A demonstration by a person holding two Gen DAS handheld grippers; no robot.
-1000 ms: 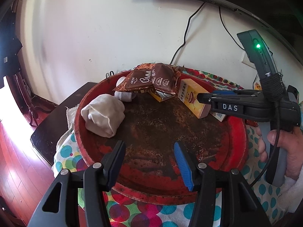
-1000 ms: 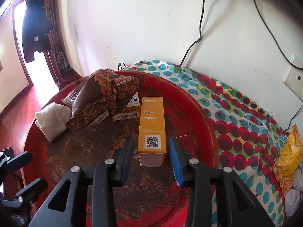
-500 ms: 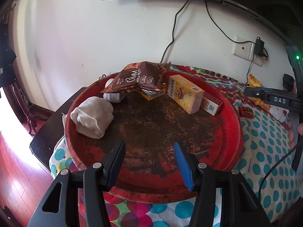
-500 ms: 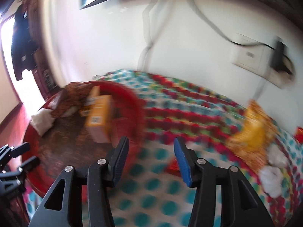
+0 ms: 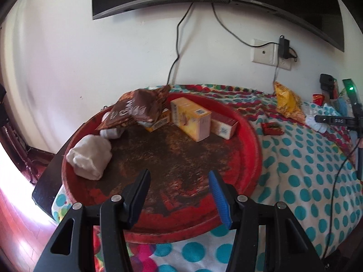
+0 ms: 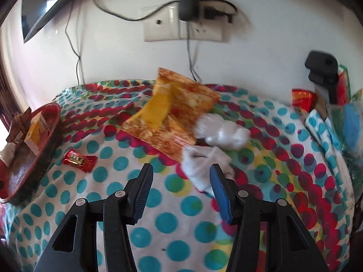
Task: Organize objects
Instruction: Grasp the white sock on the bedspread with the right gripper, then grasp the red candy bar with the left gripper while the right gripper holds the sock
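My left gripper [image 5: 179, 188] hangs open over the near part of the rusty red tray [image 5: 249, 136], with nothing between its fingers. On the tray stand a yellow box [image 5: 190, 117], a red-and-white box [image 5: 223, 125], a brown snack bag [image 5: 136, 108] and a rolled white cloth [image 5: 90, 158]. My right gripper [image 6: 180, 181] is open and empty above the spotted tablecloth [image 6: 158, 226], to the right of the tray [image 6: 45, 140]. A crumpled white cloth [image 6: 202, 165] lies just ahead of its blue finger. Beyond that are an orange-yellow snack bag [image 6: 172, 115] and a clear plastic bundle [image 6: 222, 131]. A red candy wrapper [image 6: 79, 159] lies left of it.
A wall with a socket plate [image 6: 181, 26], a plugged adapter and hanging cables backs the table. A black stand [image 6: 322, 70], red packets and blue plastic crowd the far right. The table's dark left edge [image 5: 45, 181] drops to a red wooden floor.
The right gripper let go of the yellow box, opened wider and swung right, off the tray and over the spotted cloth. The left gripper drew back a little and stayed open.
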